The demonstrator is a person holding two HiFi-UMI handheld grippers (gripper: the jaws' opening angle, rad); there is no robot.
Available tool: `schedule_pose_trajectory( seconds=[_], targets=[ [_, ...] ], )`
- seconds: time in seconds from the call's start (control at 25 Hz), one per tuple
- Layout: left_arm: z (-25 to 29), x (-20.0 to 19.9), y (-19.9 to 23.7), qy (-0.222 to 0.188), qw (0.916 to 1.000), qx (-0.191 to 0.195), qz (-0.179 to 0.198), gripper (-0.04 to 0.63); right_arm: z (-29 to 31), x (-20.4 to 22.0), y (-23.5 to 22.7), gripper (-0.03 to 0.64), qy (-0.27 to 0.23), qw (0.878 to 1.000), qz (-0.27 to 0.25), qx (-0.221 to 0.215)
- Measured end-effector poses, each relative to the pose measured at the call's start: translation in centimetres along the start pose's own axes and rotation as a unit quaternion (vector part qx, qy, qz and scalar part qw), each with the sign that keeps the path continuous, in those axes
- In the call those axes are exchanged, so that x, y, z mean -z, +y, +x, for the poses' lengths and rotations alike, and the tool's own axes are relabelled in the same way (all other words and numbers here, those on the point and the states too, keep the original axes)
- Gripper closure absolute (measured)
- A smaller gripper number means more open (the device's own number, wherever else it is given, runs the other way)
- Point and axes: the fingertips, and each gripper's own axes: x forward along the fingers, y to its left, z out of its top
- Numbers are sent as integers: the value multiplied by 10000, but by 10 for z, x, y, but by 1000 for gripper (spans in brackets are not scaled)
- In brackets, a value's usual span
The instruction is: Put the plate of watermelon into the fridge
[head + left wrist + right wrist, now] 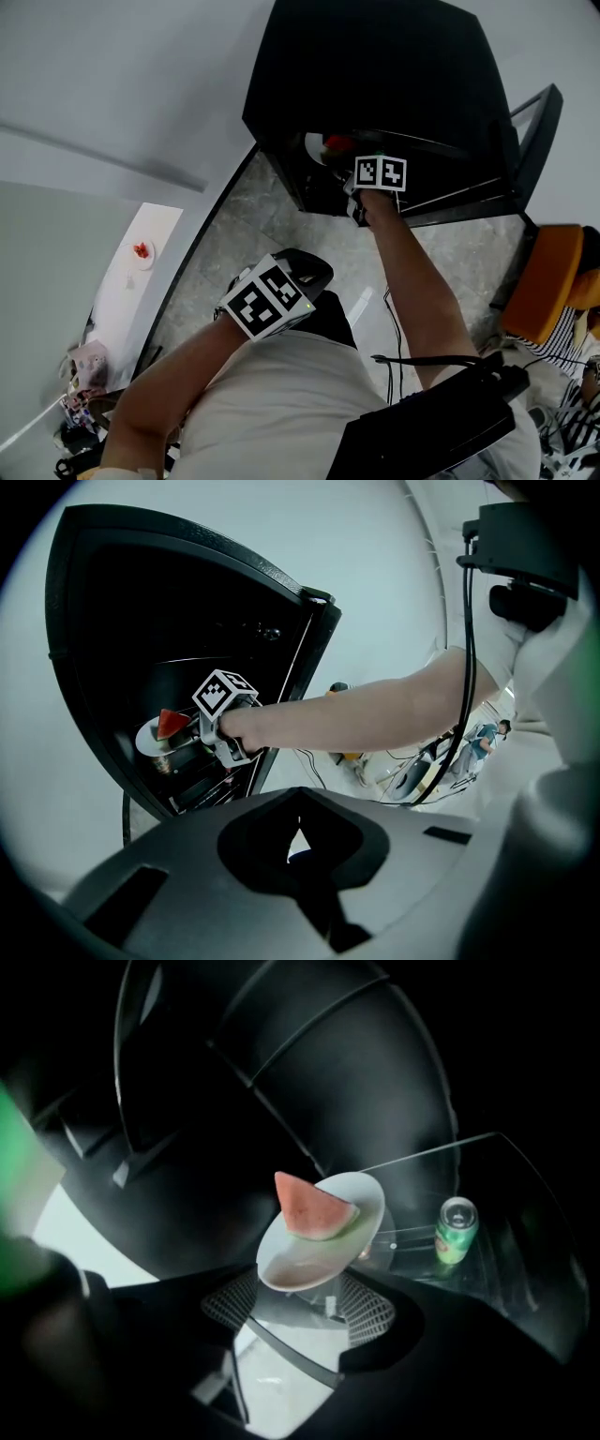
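Tongs on right point(300, 1312) wide open, plate point(298, 1269) ahead

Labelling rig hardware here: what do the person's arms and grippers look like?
The left gripper and right gripper are dark, each carrying a white cube with black square markers. The right one's pads have a mesh texture. Arms are bare below a light short-sleeved shirt; a thin black cable trails beside the right arm.
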Motion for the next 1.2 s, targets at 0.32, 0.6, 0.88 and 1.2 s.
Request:
schedule_pose_trajectory(
  seconds=[0.32, 0.6, 0.88, 1.2],
  targets=[
    [-4, 3, 4, -23, 10000, 42, -83, 583, 4, 12, -2, 348, 677, 9867, -1347, 605],
    [-9, 4, 8, -72, 9998, 6, -179, 583, 5, 14, -6, 368, 852, 9777, -1660, 963],
    [-16, 14, 8, -62, 9994, -19, -343, 583, -1, 17, -16, 462, 1228, 9563, -2182, 1509],
    [-29, 21, 3, -155, 9989, 21, -433, 583, -11, 24, -17, 511, 1322, 9541, -2140, 1626]
  ],
)
